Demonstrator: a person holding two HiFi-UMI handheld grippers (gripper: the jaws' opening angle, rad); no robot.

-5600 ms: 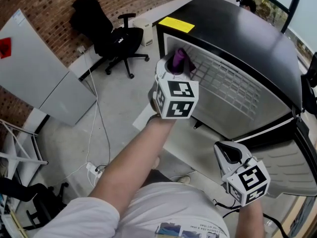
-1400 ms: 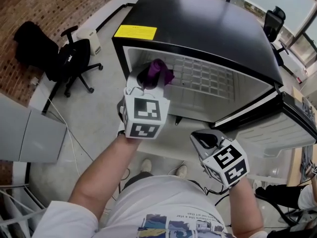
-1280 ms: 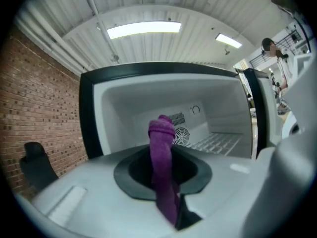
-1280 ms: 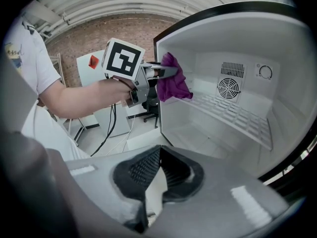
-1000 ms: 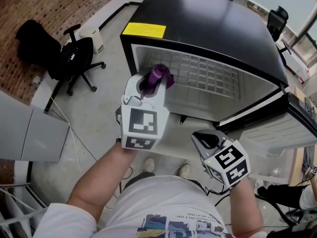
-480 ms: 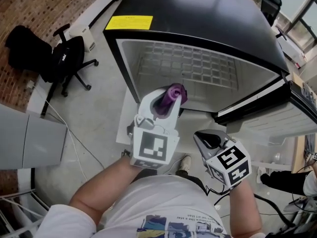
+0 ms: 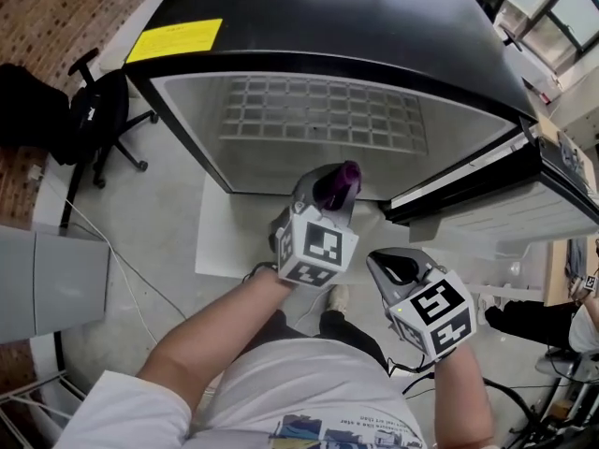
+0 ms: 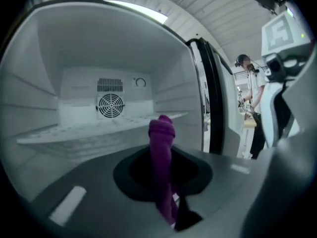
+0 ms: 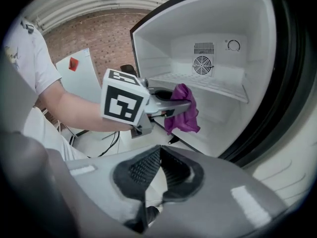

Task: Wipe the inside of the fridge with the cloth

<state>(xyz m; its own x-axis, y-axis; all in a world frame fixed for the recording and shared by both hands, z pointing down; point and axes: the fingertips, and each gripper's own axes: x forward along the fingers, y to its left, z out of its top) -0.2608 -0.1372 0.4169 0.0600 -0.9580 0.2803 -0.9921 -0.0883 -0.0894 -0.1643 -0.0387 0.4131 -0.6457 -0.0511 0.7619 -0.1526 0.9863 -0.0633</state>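
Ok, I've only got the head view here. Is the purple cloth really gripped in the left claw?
Observer: Yes. The left gripper view shows the cloth pinched upright in the left claw, its end poking past the tips.
Operator: What's on the fridge back wall?
Observer: A round fan grille and a dial beside a vent, above the wire shelf.
Operator: And the right claw?
Observer: Its own view shows it shut, with nothing between the tips.

the site was an office-type workspace, as shown by a brick wall (image 7: 58,12), a bare concrete floor (image 7: 164,218) and a wheeled office chair (image 7: 92,112).
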